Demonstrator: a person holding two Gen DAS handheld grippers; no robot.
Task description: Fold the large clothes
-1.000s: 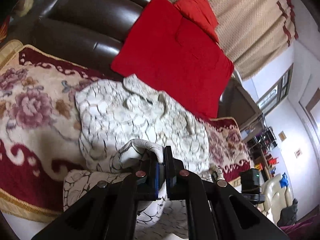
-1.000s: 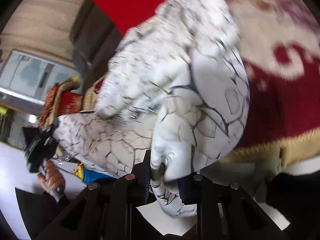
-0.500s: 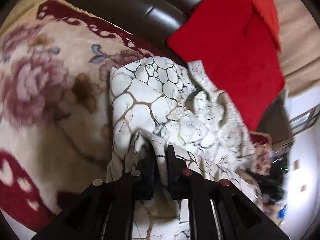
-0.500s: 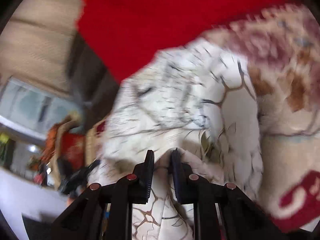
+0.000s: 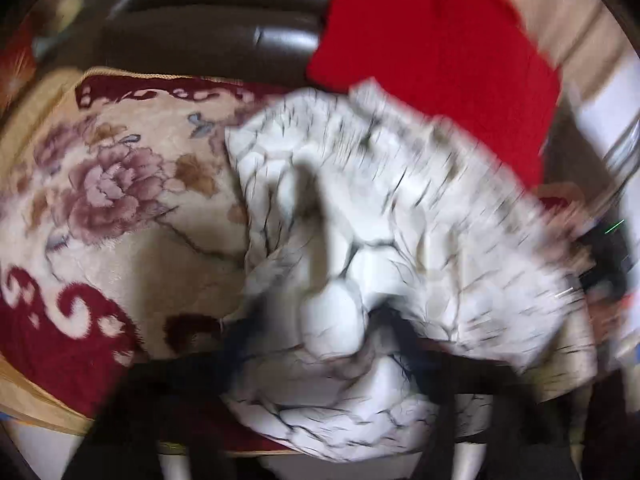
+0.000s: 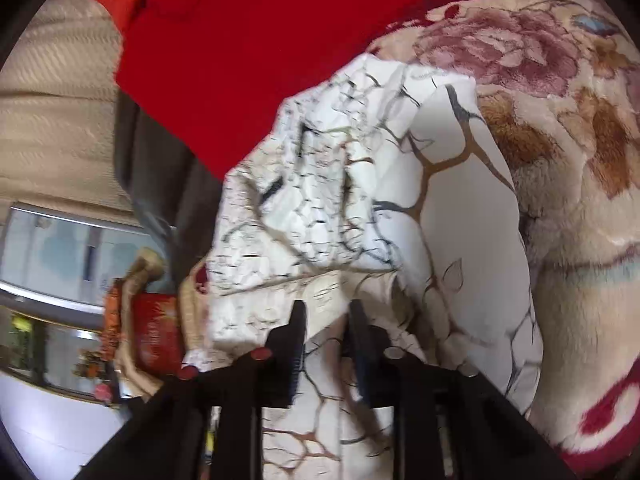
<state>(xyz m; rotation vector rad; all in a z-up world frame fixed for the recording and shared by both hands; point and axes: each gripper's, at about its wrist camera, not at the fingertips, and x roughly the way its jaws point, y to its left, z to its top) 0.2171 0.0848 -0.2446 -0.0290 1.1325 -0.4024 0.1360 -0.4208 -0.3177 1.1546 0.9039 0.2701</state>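
A: What is biggest here?
B: The sofa (image 5: 208, 36), dark brown, with a floral blanket (image 5: 120, 208) spread over its seat. A red cushion (image 5: 440, 52) leans on the backrest, and a beige curtain (image 6: 52, 112) hangs behind.

A: And the garment?
B: The white shirt (image 5: 400, 208), crackle-patterned, lies bunched on the blanket just below the cushion. Its near edge hangs over the seat front toward both grippers.

A: The right gripper?
B: The right gripper (image 6: 326, 344) has its jaws opening. A fold of the shirt runs up between the fingers (image 6: 294, 344), and I see a gap on each side, so the pads are not pressing it.

A: The left one?
B: The left gripper (image 5: 320, 344) is badly blurred. Its jaws are opening too, with a lump of shirt bulging between the dark fingers (image 5: 240, 344). Whether they still pinch the cloth I cannot tell.

A: Anything smaller?
B: At the far side of the right view, a red box (image 6: 154, 332) sits near a window (image 6: 60, 252).
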